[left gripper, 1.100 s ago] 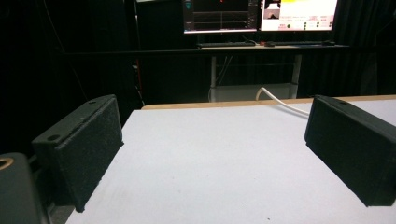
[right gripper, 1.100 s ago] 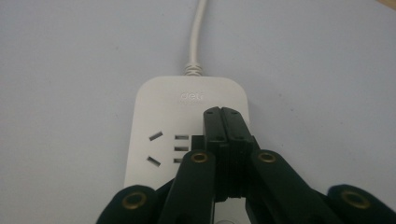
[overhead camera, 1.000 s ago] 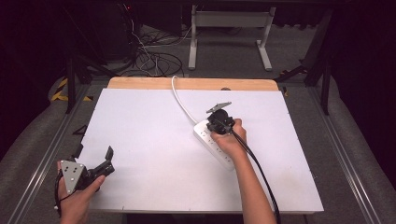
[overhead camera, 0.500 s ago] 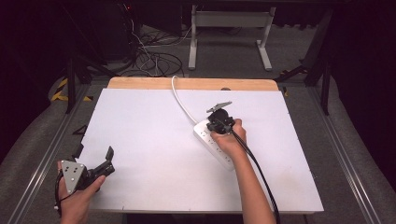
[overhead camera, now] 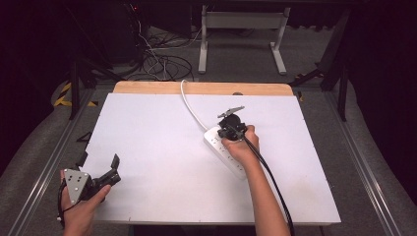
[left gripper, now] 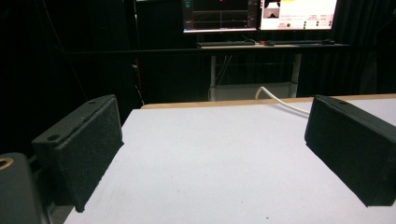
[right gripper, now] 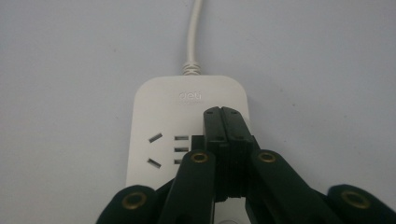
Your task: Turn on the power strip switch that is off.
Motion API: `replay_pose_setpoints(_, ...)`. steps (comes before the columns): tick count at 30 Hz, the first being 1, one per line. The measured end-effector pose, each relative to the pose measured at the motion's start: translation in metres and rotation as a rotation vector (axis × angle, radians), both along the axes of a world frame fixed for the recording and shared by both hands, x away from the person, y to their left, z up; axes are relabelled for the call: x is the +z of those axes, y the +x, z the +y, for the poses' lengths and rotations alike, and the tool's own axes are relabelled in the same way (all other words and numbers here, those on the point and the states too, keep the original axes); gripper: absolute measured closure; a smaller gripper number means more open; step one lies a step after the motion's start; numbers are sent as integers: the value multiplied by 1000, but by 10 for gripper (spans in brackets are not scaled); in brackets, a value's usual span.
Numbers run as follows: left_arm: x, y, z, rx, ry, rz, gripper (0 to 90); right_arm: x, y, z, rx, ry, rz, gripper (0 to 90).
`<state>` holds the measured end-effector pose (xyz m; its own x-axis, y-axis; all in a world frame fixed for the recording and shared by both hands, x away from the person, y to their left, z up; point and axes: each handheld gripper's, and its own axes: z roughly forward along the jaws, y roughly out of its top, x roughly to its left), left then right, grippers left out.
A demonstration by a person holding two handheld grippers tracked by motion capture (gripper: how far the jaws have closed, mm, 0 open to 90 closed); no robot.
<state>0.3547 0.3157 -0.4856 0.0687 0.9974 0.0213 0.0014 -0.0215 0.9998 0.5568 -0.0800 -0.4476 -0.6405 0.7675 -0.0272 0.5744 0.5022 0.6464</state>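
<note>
— Two claws on my feed: the right claw (overhead camera: 229, 129) sits over the white power strip (overhead camera: 222, 147), and its jaws are pressed together, nothing pinched between them.

— Where does the strip lie?

— Flat on the white desk (overhead camera: 162, 128), a little right of the middle, set at a slant. From the right gripper view I look straight down on it: the closed tips (right gripper: 226, 122) hover at the cord end of the strip (right gripper: 161, 112), just below the embossed logo and beside a group of socket slots. I cannot tell whether the tips touch the plastic.

— And the cord?

— The white cord (overhead camera: 189, 105) runs from that end toward the far wooden edge of the desk and over it.

— Your other hand?

— The left claw (overhead camera: 98, 169) rests at the near left corner of the desk, well apart from the strip. In the left gripper view its jaws stand spread wide, with bare desk between them and the cord (left gripper: 280, 100) showing far off.
</note>
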Motion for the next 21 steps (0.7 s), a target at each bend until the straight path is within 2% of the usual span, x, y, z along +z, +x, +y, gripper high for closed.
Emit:
replay_pose_setpoints(16, 0, 0, 0, 3, 0, -2, 47, 0, 0, 0, -11, 12, 21, 900)
replay_pose_setpoints(21, 0, -1, 1, 3, 0, 0, 48, 1, 1, 2, -18, -1, 24, 900)
